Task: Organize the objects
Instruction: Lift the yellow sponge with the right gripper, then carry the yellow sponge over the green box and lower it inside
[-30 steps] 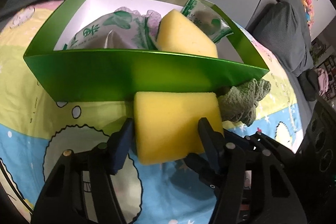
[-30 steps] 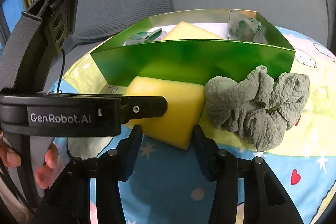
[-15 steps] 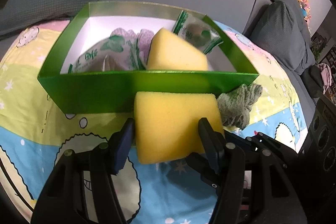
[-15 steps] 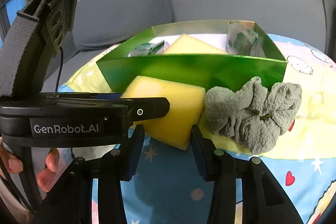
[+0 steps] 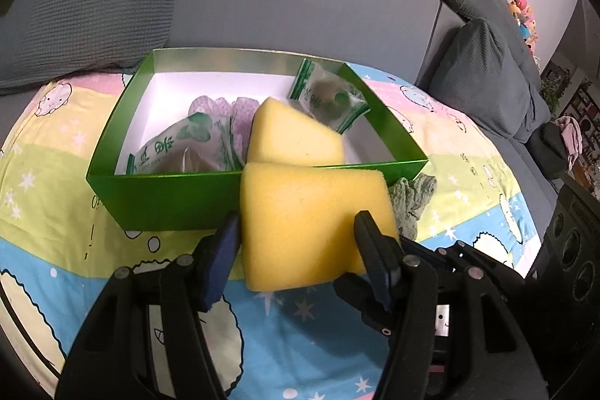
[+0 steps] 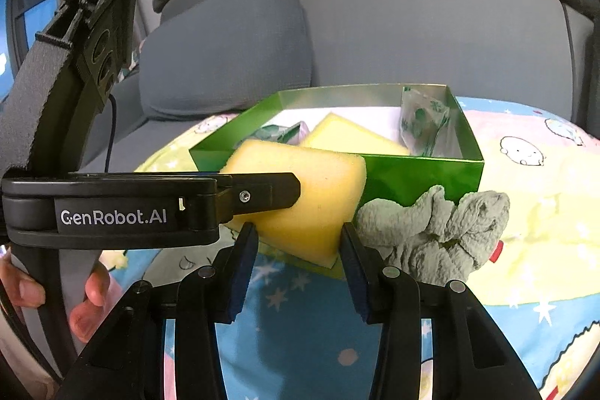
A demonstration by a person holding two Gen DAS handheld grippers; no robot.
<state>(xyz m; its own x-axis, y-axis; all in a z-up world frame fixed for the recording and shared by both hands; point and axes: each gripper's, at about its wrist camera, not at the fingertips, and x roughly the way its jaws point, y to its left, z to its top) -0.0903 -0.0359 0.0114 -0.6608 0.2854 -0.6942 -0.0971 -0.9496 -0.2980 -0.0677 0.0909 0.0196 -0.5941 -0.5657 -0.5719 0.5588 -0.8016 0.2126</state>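
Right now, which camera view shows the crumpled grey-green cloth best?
The right wrist view shows it best: the crumpled cloth lies whole on the blanket in front of the green box. In the left wrist view, only a small part of it shows behind the held yellow sponge.

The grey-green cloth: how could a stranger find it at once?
Start at the green box on the cartoon blanket. The grey-green cloth lies crumpled outside its front wall, beside the held yellow sponge. It alone is wrinkled fabric, neither smooth foam nor packet.
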